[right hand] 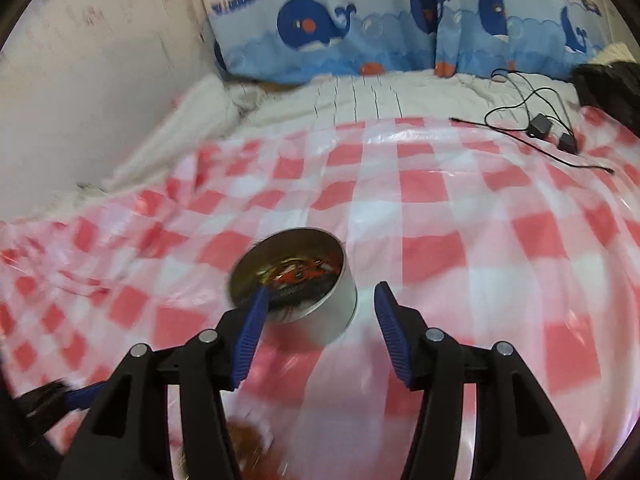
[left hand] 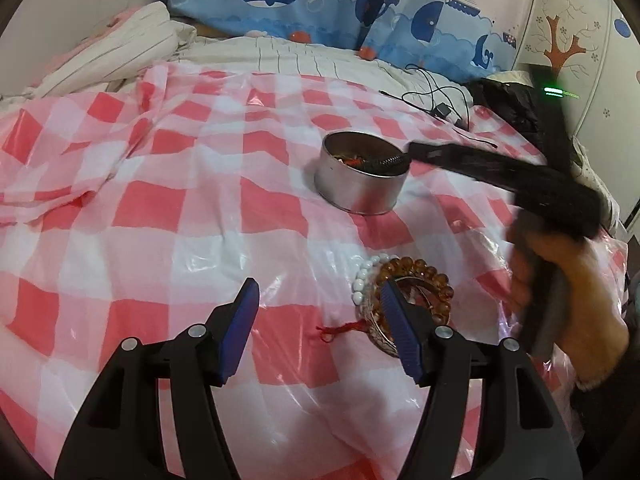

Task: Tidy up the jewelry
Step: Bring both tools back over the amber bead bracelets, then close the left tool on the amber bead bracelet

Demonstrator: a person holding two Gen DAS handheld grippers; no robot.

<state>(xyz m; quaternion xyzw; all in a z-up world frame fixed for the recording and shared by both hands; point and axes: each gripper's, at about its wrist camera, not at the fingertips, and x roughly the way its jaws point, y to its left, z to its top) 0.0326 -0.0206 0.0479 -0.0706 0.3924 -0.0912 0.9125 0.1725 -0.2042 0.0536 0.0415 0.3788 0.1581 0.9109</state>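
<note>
A round metal tin (left hand: 362,176) sits on a red-and-white checked plastic sheet (left hand: 180,216) spread over a bed, just above the centre of the left wrist view. Inside it lie jumbled jewelry pieces (right hand: 298,274), red and dark, blurred in the right wrist view.

In the lower middle of the left wrist view, a heap of bracelets rests on the sheet: a white bead bracelet (left hand: 366,274), an amber bead bracelet (left hand: 424,276) and a metal bangle (left hand: 380,336) with a red tassel cord (left hand: 340,328) trailing to its left. The left tool (left hand: 320,334) stands released, its blue pads apart and nothing between them; its right pad overlaps the heap in the picture, though contact cannot be judged.

The right tool (right hand: 320,336) is also released and empty. In its own view the tin lies just beyond its left pad. From the left wrist view, a hand (left hand: 568,304) grips the right tool at the right edge, its blurred tip reaching over the tin's rim.

Whale-print pillows (left hand: 320,0) line the top, and a black charger cable (right hand: 536,128) lies at the upper right.
</note>
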